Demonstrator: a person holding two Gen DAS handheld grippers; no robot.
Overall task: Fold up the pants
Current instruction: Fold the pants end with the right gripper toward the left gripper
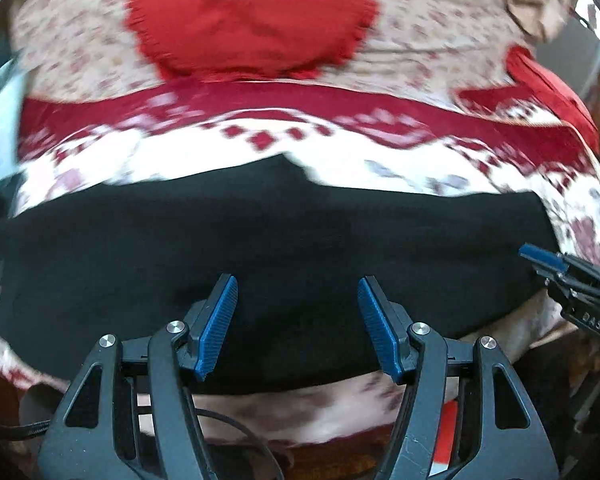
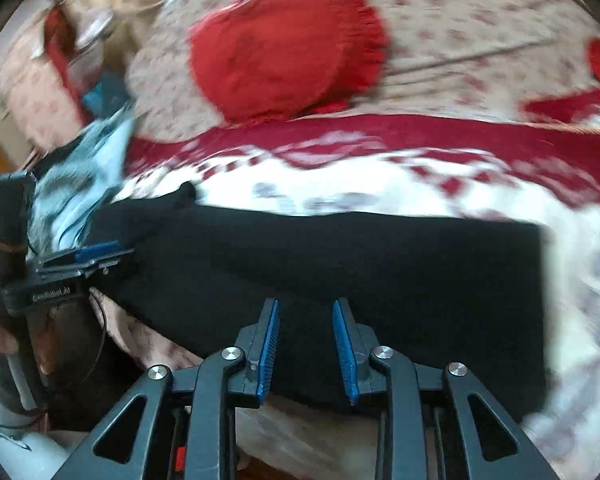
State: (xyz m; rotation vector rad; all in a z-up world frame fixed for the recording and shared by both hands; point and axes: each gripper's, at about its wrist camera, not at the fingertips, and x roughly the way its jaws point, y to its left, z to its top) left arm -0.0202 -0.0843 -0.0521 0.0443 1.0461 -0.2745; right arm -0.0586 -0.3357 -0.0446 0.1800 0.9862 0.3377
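The black pants lie flat as a wide folded band across the patterned bedspread; they also show in the right wrist view. My left gripper is open and empty, its blue pads over the near edge of the pants. My right gripper is open with a narrower gap, empty, over the near edge of the pants. The right gripper shows at the right edge of the left wrist view. The left gripper shows at the left of the right wrist view.
A round red cushion lies on the bed beyond the pants, also in the right wrist view. Light blue clothing is piled at the left end of the pants. The red-and-white bedspread covers the bed.
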